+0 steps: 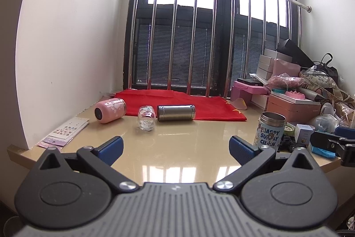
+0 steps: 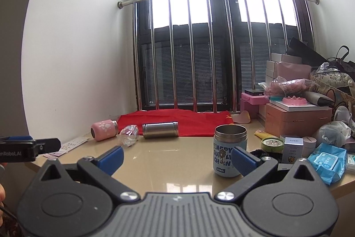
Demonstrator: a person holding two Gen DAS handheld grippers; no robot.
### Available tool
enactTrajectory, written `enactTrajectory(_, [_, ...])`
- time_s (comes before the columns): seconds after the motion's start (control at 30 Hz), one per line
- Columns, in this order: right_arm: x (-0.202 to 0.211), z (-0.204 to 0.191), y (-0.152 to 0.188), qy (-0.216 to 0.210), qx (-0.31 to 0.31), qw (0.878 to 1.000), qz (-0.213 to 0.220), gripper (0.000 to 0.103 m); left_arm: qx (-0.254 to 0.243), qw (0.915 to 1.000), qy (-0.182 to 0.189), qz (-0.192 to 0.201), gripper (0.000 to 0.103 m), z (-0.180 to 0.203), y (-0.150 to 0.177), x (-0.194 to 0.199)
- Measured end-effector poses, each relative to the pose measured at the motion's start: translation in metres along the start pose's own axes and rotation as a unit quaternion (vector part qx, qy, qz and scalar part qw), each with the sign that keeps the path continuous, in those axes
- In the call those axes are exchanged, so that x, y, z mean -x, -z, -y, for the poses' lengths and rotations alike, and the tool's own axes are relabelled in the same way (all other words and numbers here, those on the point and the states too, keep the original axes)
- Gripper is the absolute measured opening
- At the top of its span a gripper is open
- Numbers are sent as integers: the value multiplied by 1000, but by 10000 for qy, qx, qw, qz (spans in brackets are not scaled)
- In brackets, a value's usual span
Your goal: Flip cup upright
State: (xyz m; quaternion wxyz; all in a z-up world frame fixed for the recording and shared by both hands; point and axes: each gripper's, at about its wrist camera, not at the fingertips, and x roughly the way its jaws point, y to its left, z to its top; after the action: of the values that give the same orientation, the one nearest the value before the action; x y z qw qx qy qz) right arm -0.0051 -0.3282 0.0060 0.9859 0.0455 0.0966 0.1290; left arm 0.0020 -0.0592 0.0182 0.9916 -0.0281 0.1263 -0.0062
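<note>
Both jaws spread, I'd send my left gripper (image 1: pixel 175 149) across the steel cup (image 1: pixel 176 112) lying sideways, pinching mid-body before tipping.

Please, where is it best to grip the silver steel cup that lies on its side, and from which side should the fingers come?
Probably the middle of the smooth barrel of the silver cylindrical steel cup, coming from above with one finger on each long side. It lies lengthwise across the view at the red cloth's front edge, so its ends face sideways. The open left gripper seems nearer.
</note>
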Motion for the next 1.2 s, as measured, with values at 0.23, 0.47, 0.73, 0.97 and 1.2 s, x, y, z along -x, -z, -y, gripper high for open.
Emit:
enactTrajectory(0.23, [-1,0,1,2,7,10000,-19,103,11,10000,-1,-32,103,2,-1,-1])
enactTrajectory(0.47, [-4,0,2,27,4,10000,-61,103,22,10000,5,-53,103,3,1,-2])
enactTrajectory(0.73, [-5,2,2,43,1,10000,-88,103,41,10000,22,-84,103,3,2,-3])
enactTrajectory(0.97, [-5,0,2,59,16,9999,-127,103,49,9999,28,-99,103,3,2,-3])
enactTrajectory(1.2, [-5,0,2,64,17,9999,-129,103,51,9999,30,-96,103,3,2,-3])
